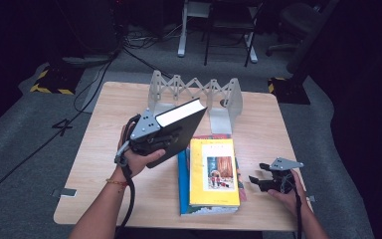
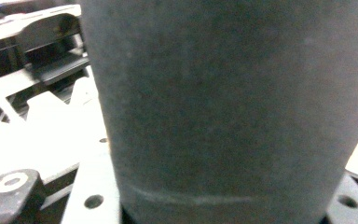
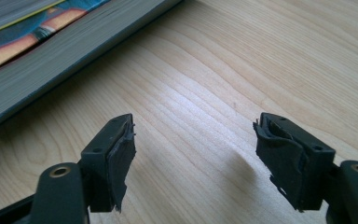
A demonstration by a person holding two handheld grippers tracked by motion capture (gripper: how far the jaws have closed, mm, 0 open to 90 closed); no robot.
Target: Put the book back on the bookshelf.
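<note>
A thick black book [image 1: 179,127] with white page edges is held tilted above the table, its top end toward the white book rack [image 1: 194,92]. My left gripper [image 1: 165,140] is shut on the book's lower part. In the left gripper view its dark cover [image 2: 233,107] stands right in front of the camera, with the rack [image 2: 37,116] behind it. On the table lies a stack with a yellow book [image 1: 214,172] on a blue book [image 1: 183,186]. My right gripper [image 1: 258,174] rests low at the stack's right, open, its jaws [image 3: 193,158] over bare wood with nothing between them.
The light wooden table [image 1: 114,114] has room on its left half. The stack's page edges [image 3: 51,51] lie just beyond my right gripper. Cables and chair legs [image 1: 229,45] are on the grey floor behind the table.
</note>
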